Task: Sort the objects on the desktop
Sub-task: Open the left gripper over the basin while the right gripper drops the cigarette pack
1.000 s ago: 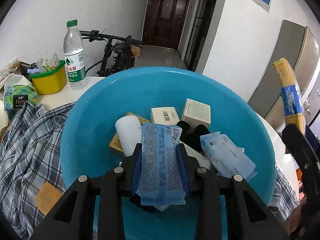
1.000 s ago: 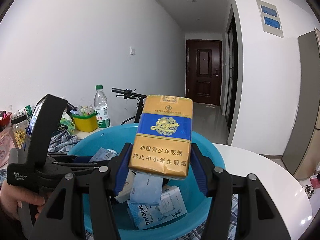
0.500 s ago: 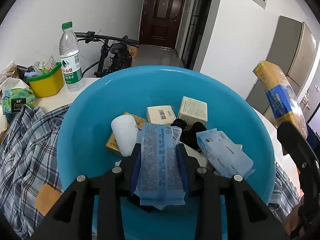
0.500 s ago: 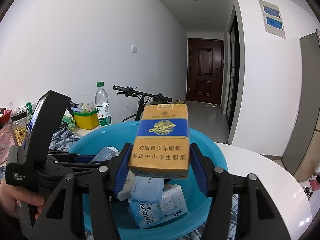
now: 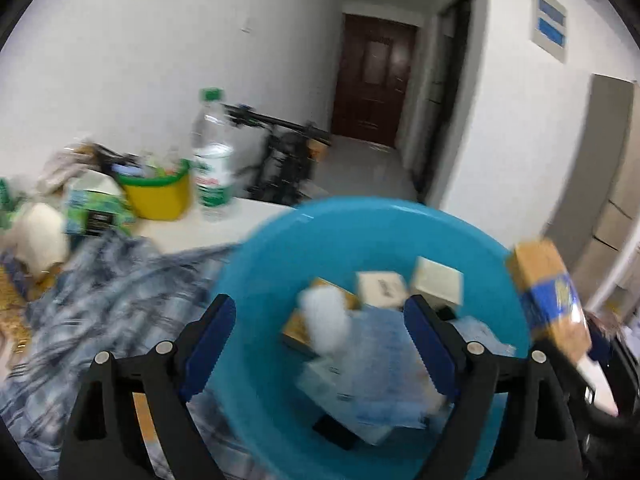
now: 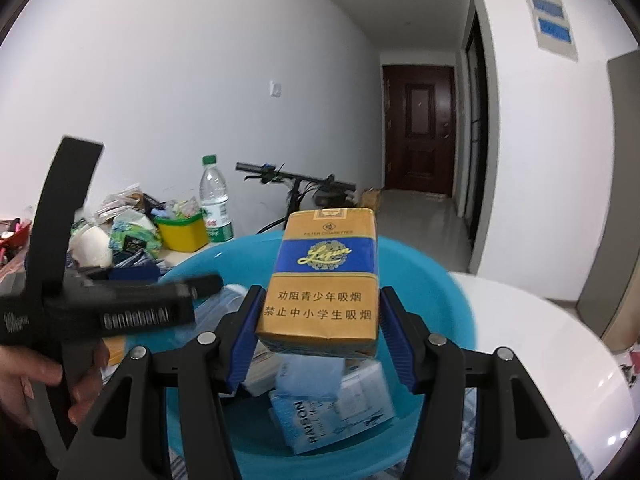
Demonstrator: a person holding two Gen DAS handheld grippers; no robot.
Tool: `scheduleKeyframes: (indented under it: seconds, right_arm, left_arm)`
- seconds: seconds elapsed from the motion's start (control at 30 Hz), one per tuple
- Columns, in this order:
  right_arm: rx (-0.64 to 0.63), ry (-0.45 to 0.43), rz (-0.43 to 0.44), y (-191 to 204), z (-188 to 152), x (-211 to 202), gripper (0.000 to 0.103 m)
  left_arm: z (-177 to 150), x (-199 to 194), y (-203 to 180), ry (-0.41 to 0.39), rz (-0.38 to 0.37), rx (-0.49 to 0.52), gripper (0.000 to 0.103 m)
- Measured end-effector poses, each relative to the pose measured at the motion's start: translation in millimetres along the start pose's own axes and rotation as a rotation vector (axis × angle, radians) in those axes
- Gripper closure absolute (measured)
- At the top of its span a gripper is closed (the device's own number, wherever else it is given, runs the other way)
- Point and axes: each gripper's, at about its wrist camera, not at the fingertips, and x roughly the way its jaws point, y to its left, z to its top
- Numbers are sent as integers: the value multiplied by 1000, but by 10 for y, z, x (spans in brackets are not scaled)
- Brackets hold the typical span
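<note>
Gold-and-blue cigarette pack [image 6: 324, 280] sits upright, clamped between my right gripper's [image 6: 320, 336] blue pads above the blue basin [image 6: 448, 292]. My left gripper [image 5: 320, 344] is opening wide, gripping nothing, over the packets and small boxes [image 5: 380, 289] in the basin, left of a plaid cloth [image 5: 100, 288].

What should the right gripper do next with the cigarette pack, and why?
Probably lower the cigarette pack slightly and release it into the blue basin. The right gripper holds the pack above the basin, where other sorted packets lie. The left gripper is opening with nothing between its pads, so it seems finished.
</note>
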Motion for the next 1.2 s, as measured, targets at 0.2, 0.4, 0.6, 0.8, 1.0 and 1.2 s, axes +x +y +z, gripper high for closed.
scheduleKeyframes:
  seconds: [0.2, 0.4, 0.6, 0.8, 1.0, 1.2]
  right_arm:
    - [-7, 155, 68, 132, -145, 255, 47]
    - [-34, 220, 18, 136, -258, 314, 47]
    - [-31, 226, 25, 99, -314, 291, 47]
    - [-2, 212, 48, 92, -240, 331, 33]
    - [11, 195, 35, 81, -206, 335, 18]
    - [10, 125, -40, 33, -123, 249, 1]
  left_arm:
    - [34, 15, 149, -1, -7, -42, 15]
    - [3, 49, 60, 9, -9, -10, 15]
    - [-23, 55, 9, 16, -10, 8, 15]
    - [-20, 17, 9, 5, -17, 5, 15]
    - [-5, -15, 6, -8, -17, 7, 15]
    - [-3, -27, 10, -18, -21, 5, 15]
